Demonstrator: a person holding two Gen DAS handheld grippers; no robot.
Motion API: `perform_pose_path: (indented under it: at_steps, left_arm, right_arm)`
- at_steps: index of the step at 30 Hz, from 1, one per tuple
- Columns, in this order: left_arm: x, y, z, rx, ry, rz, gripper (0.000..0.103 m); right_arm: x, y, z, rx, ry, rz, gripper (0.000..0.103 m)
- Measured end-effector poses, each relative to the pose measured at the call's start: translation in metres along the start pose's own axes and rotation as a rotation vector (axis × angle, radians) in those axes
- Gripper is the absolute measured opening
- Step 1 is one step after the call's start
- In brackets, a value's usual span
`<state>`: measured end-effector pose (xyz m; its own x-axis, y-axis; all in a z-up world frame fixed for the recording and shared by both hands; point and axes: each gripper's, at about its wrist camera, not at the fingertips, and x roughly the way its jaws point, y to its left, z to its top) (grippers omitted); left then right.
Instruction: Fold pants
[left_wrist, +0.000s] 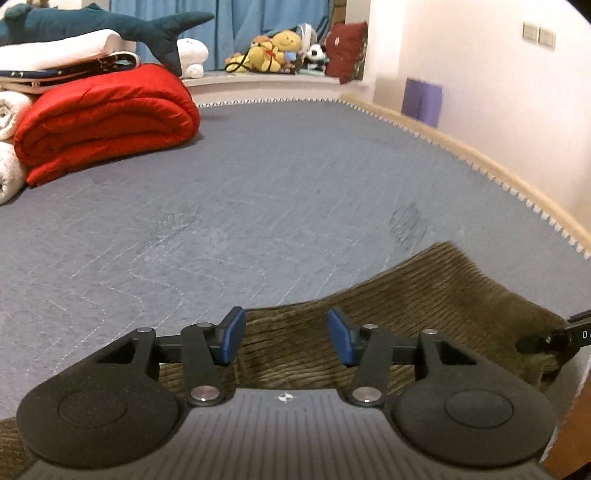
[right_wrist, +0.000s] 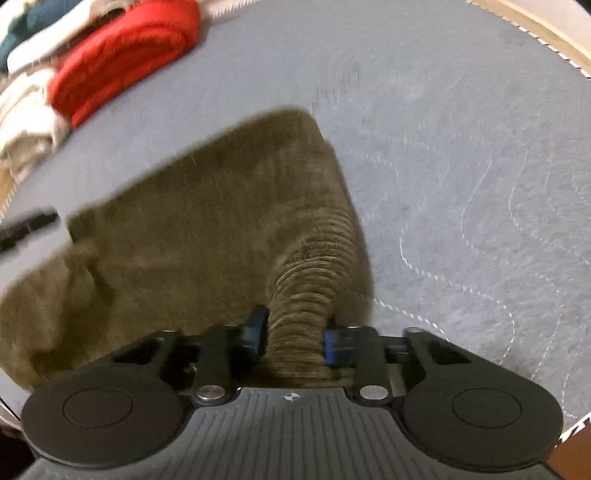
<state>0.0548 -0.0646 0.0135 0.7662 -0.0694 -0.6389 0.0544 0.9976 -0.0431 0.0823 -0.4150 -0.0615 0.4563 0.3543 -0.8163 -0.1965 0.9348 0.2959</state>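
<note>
Olive-brown corduroy pants (left_wrist: 424, 295) lie on the grey quilted bed cover (left_wrist: 258, 184). In the left wrist view my left gripper (left_wrist: 287, 338) hovers over the near edge of the fabric, its blue pads wide apart and pressing on nothing. A tip of my right gripper (left_wrist: 554, 338) shows at the right edge, at a corner of the pants. In the right wrist view my right gripper (right_wrist: 293, 332) is shut on a bunched ridge of the pants (right_wrist: 203, 206), which rises from the bed cover (right_wrist: 461, 166) into its pads. My left gripper (right_wrist: 26, 225) is a dark blur at the far left.
A folded red quilt (left_wrist: 107, 118) lies at the back left under stacked white towels (left_wrist: 55, 48) and a blue plush shark (left_wrist: 110, 26). Plush toys (left_wrist: 269, 51) sit on the window ledge. The bed's wooden rim (left_wrist: 480, 155) runs along the right, by the wall.
</note>
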Motion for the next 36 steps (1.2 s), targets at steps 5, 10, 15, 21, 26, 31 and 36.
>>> perform_pose_path:
  at_steps: [5,10,15,21,26,31,36]
  left_arm:
    - [-0.031,0.010,0.007,-0.150,-0.011,-0.183,0.071]
    - [-0.047,0.028,0.005,-0.333,0.049,-0.429,0.089]
    - [-0.049,0.045,0.001,-0.401,0.087,-0.485,0.098]
    - [-0.047,0.062,-0.003,-0.395,0.117,-0.407,0.092]
    - [-0.038,0.079,-0.014,-0.345,0.196,-0.226,0.021]
    - [-0.068,0.114,-0.022,-0.349,0.170,-0.197,0.019]
    - [-0.113,0.160,-0.037,-0.399,0.134,-0.116,0.019]
  right_arm:
    - [-0.046,0.054,0.007,-0.118,-0.162,0.100,0.023]
    - [-0.063,0.135,-0.013,-0.347,-0.270,0.190,0.022]
    - [-0.060,0.210,-0.050,-0.595,-0.296,0.187,0.021]
    - [-0.053,0.269,-0.089,-0.799,-0.269,0.195,0.021]
    - [-0.041,0.287,-0.087,-0.825,-0.249,0.183,0.021]
    - [-0.034,0.298,-0.073,-0.793,-0.206,0.254,0.026]
    - [-0.055,0.293,-0.037,-0.686,-0.182,0.541,0.062]
